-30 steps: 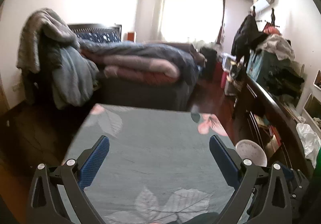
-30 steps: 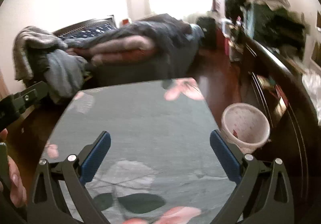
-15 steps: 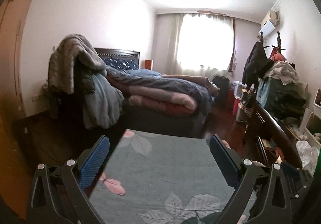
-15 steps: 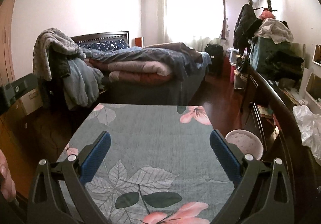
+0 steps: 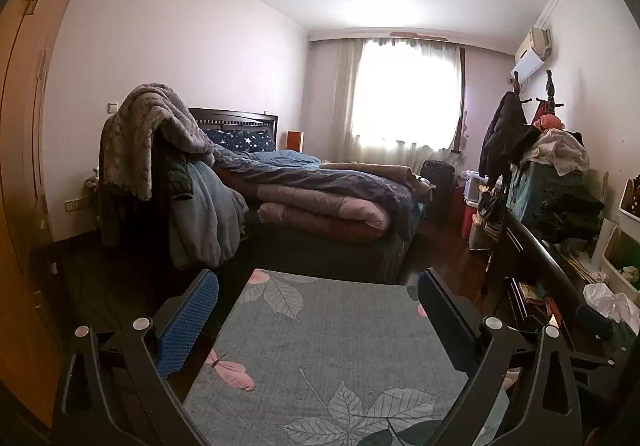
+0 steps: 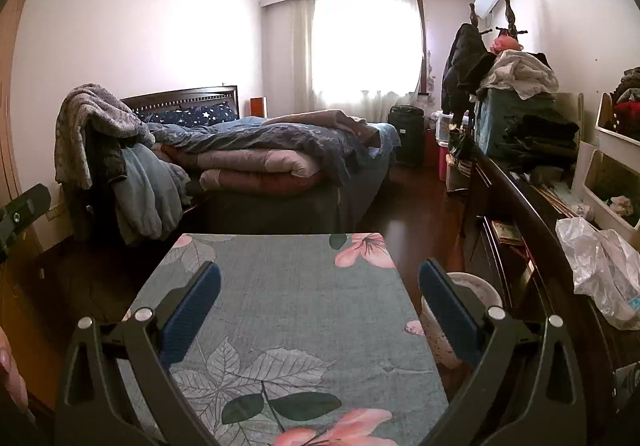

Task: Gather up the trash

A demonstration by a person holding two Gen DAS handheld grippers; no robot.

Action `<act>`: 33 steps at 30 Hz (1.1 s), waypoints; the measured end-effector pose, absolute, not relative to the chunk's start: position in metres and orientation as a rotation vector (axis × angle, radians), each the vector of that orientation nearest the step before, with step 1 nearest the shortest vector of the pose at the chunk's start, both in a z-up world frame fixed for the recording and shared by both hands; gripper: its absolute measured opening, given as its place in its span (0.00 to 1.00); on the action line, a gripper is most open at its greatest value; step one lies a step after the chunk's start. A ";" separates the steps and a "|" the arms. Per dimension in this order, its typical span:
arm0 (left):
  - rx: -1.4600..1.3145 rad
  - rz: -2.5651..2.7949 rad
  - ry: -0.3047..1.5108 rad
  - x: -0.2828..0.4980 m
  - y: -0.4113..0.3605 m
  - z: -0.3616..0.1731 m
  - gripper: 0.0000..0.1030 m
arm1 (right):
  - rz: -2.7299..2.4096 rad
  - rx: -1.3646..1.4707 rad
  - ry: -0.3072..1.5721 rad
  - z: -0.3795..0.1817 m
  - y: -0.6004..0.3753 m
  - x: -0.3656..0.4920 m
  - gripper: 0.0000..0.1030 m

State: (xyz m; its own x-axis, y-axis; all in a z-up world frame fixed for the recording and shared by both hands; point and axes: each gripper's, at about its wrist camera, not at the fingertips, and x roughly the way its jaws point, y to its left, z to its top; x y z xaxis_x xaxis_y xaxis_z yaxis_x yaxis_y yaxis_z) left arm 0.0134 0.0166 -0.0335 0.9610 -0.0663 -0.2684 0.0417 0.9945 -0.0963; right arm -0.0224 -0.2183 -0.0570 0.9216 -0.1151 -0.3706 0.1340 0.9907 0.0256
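Floral tablecloth [image 6: 296,310], bin [image 6: 476,286] beside right jaws

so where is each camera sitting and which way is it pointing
Left wrist: on the left gripper, open and empty, facing level down the room over the floral table to the bed and window; only its fingers show.
Right wrist: on the right gripper, open too, facing the same way from further right; a fingertip and part of the other gripper show at the left edge; waste basket beside the table.
Shared: table, bed, window, plastic bag.
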 end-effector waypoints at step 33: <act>-0.082 -0.063 0.272 0.010 0.010 -0.031 0.96 | -0.108 0.042 0.417 -0.066 -0.216 -0.017 0.97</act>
